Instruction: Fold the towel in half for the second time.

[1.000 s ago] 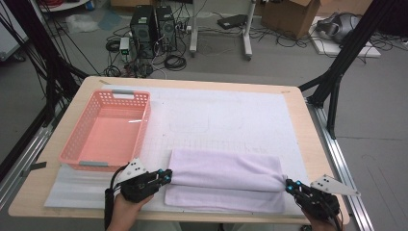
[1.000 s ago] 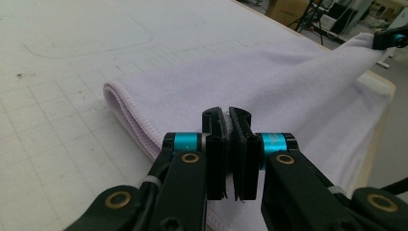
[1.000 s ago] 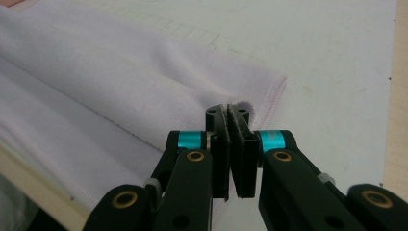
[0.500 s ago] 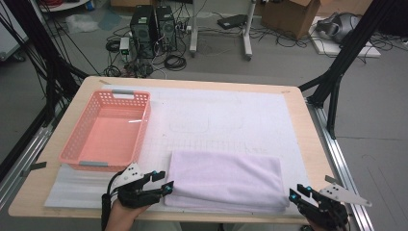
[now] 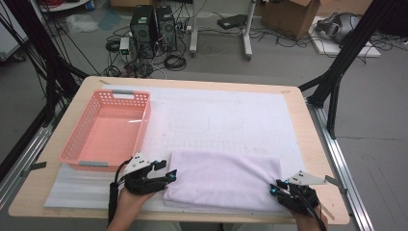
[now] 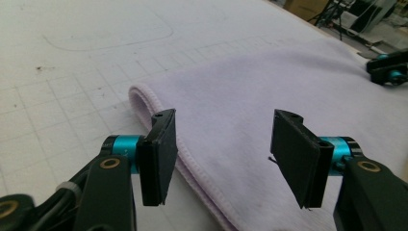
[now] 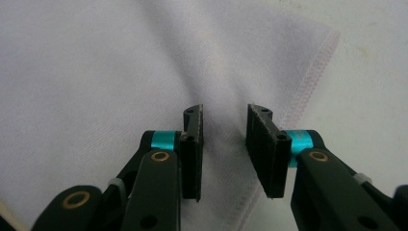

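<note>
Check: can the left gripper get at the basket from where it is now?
Probably yes. The left gripper sits open at the towel's left edge, holding nothing, and the basket is just beyond it, with nothing between them. Its near rim faces the hand.

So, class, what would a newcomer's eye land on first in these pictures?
The folded lilac towel at the table's near edge, with the left gripper open at its left end and the right gripper at its right corner, jaws apart over the cloth. Next, the empty pink basket at the left.
</note>
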